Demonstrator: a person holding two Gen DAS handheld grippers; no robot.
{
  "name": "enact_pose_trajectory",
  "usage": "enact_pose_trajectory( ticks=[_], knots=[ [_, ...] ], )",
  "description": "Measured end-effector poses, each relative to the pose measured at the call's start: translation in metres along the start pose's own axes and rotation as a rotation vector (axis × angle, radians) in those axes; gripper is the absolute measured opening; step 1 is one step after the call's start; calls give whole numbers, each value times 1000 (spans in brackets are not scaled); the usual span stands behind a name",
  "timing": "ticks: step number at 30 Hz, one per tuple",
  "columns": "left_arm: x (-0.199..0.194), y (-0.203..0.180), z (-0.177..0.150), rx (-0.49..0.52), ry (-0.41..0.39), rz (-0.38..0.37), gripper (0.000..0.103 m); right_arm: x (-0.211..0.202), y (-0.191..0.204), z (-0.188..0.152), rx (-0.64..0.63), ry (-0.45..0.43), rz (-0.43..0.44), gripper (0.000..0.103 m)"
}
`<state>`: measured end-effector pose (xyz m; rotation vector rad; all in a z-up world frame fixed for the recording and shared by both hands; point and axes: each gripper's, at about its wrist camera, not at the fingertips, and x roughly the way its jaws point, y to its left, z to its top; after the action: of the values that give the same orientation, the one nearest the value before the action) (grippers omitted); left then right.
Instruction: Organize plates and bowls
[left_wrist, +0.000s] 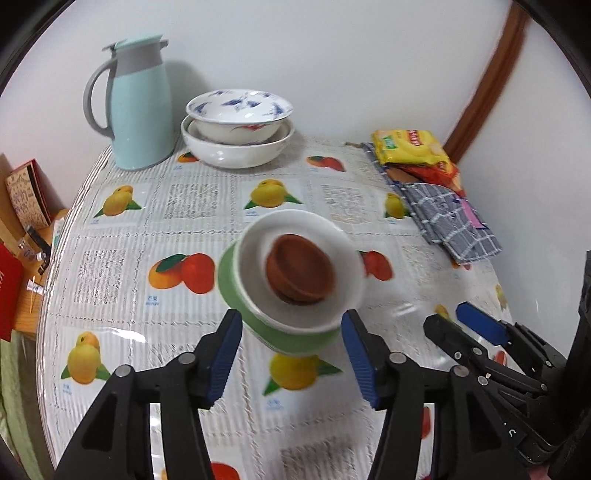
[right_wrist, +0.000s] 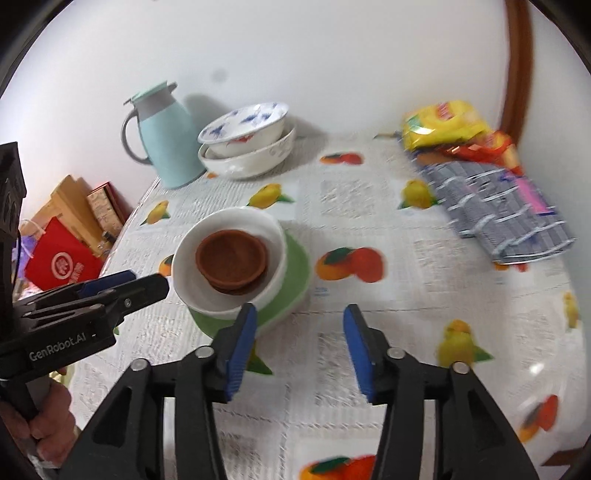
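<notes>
A stack stands mid-table: a brown bowl (left_wrist: 301, 273) inside a white bowl (left_wrist: 349, 269), on a green bowl (left_wrist: 229, 280). It also shows in the right wrist view, brown bowl (right_wrist: 232, 260), white bowl (right_wrist: 186, 275), green bowl (right_wrist: 295, 273). My left gripper (left_wrist: 291, 350) is open, its blue pads either side of the stack's near edge, apart from it. My right gripper (right_wrist: 300, 345) is open and empty just right of the stack. A second stack of white bowls, the top one blue-patterned (left_wrist: 238, 105), stands at the back.
A light blue jug (left_wrist: 138, 103) stands at the back left by the wall. Yellow snack packets (left_wrist: 410, 146) and a grey checked cloth (left_wrist: 450, 218) lie at the right. The fruit-print tablecloth (left_wrist: 177, 199) covers the table; boxes and a red bag (right_wrist: 61, 264) sit beyond its left edge.
</notes>
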<state>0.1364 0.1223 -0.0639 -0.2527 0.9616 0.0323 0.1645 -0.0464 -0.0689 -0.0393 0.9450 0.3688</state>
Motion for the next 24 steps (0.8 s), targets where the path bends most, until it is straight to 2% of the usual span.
enact_pose_trajectory(
  ticks=[2, 4, 9, 18, 22, 24],
  knots=[
    [-11, -10, -5, 19, -18, 16, 55, -18, -4, -7, 13, -25, -33, 64],
    [-21, -20, -11, 36, -37, 24, 59, -33, -10, -14, 28, -51, -62, 72],
    [-49, -45, -28, 60, -104, 40, 76, -73, -23, -33, 55, -79, -105, 73],
    [-77, -71, -61, 62, -151, 15, 82, -118, -45, -68, 112, -103, -137, 73],
    [-87, -77, -72, 66, -168, 17, 85, -131, -49, -80, 114, -122, -185, 89],
    [-91, -78, -75, 62, -168, 17, 89, -138, -51, -85, 119, -130, -203, 91]
  ],
)
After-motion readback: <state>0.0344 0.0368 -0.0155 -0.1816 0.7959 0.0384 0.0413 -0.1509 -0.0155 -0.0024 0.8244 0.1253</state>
